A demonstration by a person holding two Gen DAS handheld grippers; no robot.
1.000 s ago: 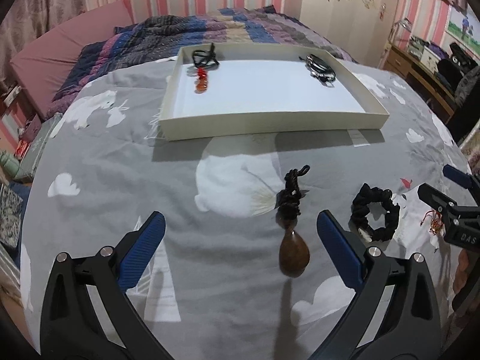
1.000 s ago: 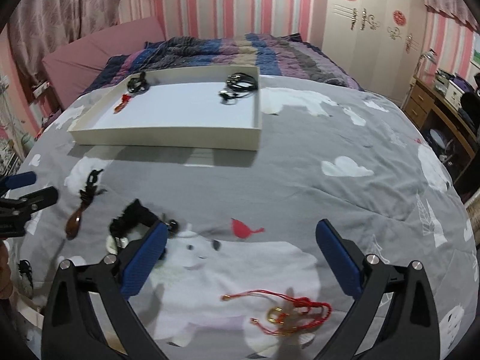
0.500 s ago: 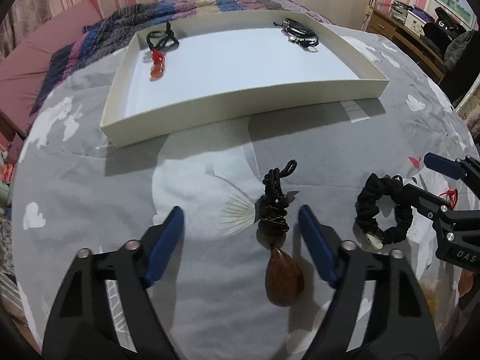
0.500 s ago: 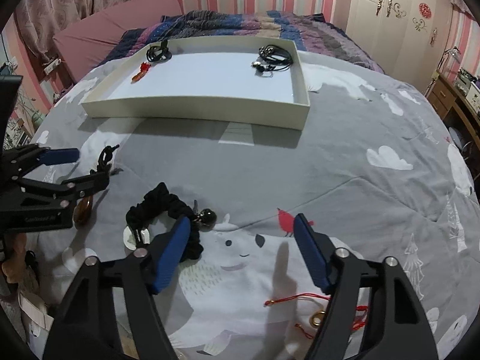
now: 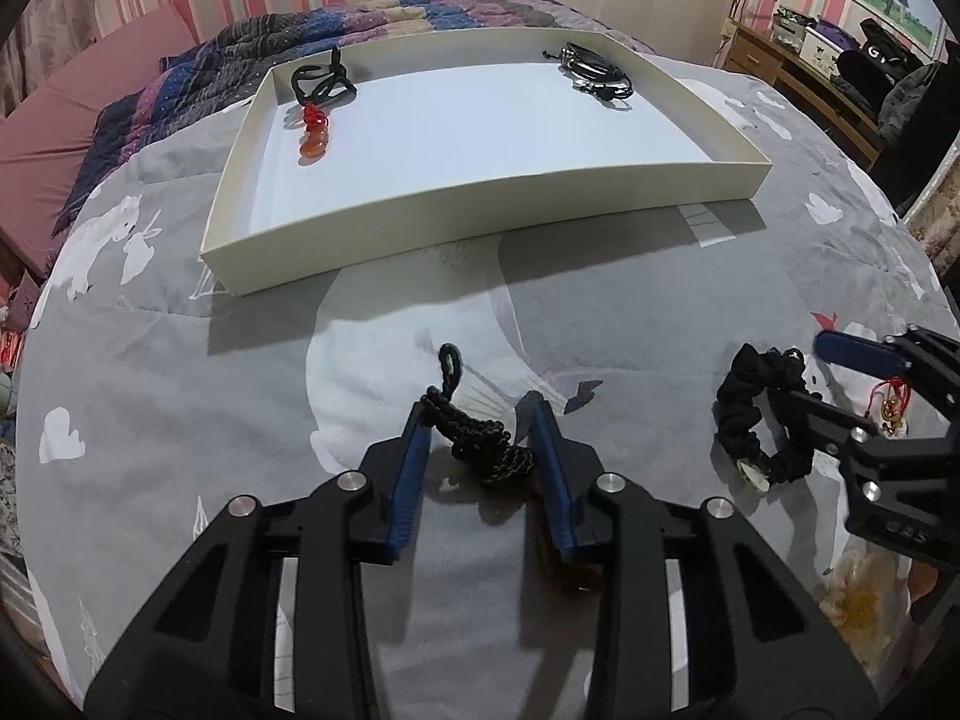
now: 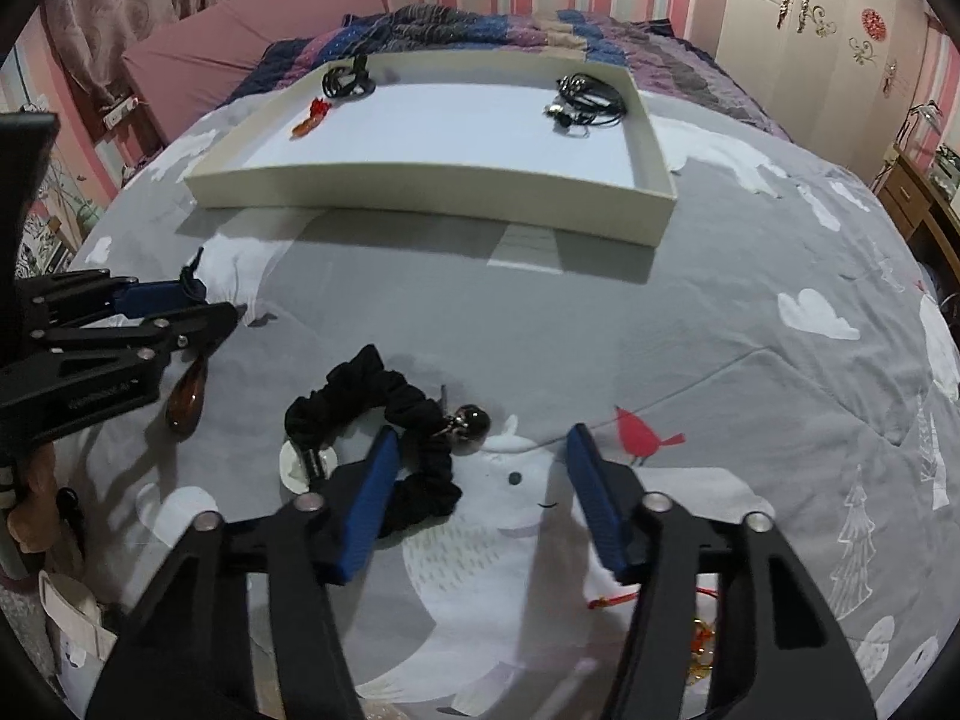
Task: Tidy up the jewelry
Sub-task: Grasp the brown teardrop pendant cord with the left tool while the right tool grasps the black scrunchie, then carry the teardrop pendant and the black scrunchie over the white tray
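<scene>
Left gripper (image 5: 480,420) fingers closing around braided cord (image 5: 480,441); right gripper (image 6: 483,450) fingers closing, released, beside scrunchie (image 6: 384,414).

No text can be read with certainty. Faint raised lettering marks each black hand-held gripper (image 5: 912,534) body, too blurred to make out.

I see my right gripper (image 6: 480,480) over the grey bedspread (image 6: 690,324), jaws just been closing, nothing pinched; left pad at the black scrunchie (image 6: 384,414), white tray (image 6: 432,198) beyond.
</scene>
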